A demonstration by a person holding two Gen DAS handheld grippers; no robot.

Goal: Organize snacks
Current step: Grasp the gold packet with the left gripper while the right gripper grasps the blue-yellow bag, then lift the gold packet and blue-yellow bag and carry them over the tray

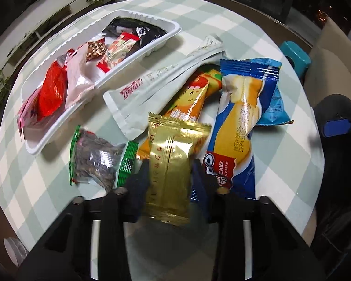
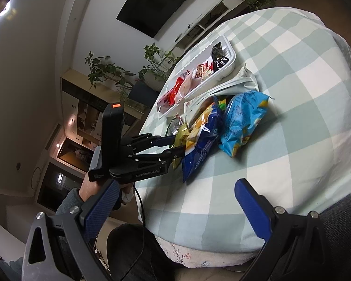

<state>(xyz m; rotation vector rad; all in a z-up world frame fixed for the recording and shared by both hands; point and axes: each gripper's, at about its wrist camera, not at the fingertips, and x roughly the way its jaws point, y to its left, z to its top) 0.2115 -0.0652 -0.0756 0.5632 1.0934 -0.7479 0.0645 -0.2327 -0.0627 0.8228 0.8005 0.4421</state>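
The gold packet [image 1: 169,175] hides part of the snack pile on the checked surface [image 1: 257,35]; the left tool [image 1: 170,175], pointing steeply down, is clamped on it. The right tool [image 2: 175,201] hangs wide apart and empty near the surface's edge; the white tray [image 1: 138,53] already has snacks in it.

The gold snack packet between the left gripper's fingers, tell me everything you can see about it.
The gold snack packet is a shiny foil pillow pack with crimped, zigzag ends and faint red characters printed down its face. It lies lengthwise between the left gripper fingers, which press on its two long sides. Its far end overlaps the orange snack packet, and the blue mini cake packet lies right beside it. From the right wrist view it sits at the near edge of the pile on the checked tablecloth.
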